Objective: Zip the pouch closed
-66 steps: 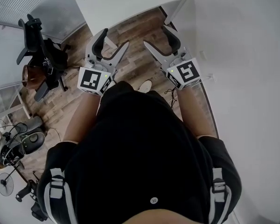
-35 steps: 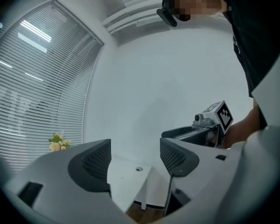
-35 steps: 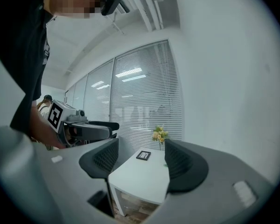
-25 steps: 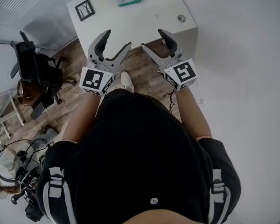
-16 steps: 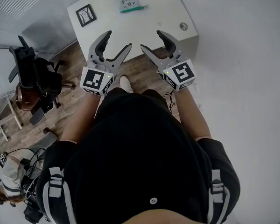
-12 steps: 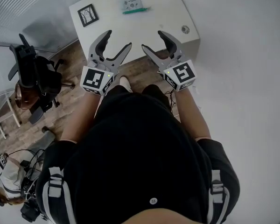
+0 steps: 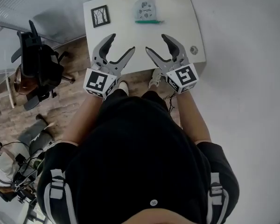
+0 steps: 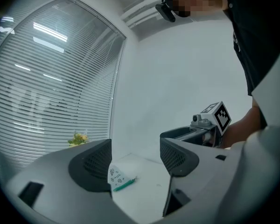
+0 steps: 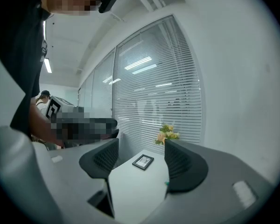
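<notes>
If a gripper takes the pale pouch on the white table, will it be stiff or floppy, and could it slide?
The pouch looks flat and thin, so it is probably soft and light, likely to sag when lifted. On the smooth white table it may well slide if pushed at its green zipper unless held.

Pale pouch lying flat on the white table

The pouch (image 7: 147, 8) is a small, light grey piece with a rounded far end, printed with little dark figures. Its green zip edge (image 7: 149, 21) runs straight across the side nearer the person. It rests on the far half of the table (image 7: 177, 13), just right of a black picture frame (image 7: 100, 16). Whether the zip is open cannot be told.
</notes>
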Motion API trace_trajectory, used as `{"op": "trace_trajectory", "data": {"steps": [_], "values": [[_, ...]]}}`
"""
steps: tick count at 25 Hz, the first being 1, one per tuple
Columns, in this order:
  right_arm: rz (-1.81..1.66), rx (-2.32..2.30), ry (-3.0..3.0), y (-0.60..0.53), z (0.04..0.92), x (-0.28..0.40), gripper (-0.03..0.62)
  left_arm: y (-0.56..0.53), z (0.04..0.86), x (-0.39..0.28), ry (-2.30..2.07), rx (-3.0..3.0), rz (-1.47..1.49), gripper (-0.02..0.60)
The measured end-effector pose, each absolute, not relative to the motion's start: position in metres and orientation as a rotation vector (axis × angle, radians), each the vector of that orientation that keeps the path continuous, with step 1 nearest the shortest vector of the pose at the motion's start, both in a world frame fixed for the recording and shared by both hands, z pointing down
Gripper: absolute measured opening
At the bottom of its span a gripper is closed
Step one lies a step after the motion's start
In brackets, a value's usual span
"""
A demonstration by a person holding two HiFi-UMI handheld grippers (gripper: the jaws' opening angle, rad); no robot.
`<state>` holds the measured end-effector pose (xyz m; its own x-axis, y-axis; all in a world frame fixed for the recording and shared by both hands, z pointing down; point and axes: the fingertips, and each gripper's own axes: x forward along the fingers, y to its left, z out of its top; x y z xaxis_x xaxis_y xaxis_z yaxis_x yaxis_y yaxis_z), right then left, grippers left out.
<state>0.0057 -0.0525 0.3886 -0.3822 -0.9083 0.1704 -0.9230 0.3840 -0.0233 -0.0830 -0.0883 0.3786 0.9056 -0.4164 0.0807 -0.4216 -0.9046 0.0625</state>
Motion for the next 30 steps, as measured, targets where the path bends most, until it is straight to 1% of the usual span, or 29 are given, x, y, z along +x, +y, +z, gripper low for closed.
{"op": "trace_trajectory", "data": {"steps": [6, 14, 23, 30], "values": [[0.206, 1.512, -2.590, -0.098, 0.396, 0.041, 0.305, -0.121, 0.382, -0.052, -0.837, 2.928, 0.138, 0.314], [0.276, 1.344, -2.653, -0.145, 0.424, 0.106, 0.301, -0.158, 0.405, 0.001, -1.013, 2.799, 0.193, 0.314], [0.344, 1.183, -2.643, -0.187, 0.472, 0.164, 0.294, -0.177, 0.443, 0.050, -1.125, 2.683, 0.282, 0.314], [0.369, 1.076, -2.605, -0.206, 0.520, 0.195, 0.280, -0.177, 0.479, 0.080, -1.147, 2.610, 0.358, 0.314]]}}
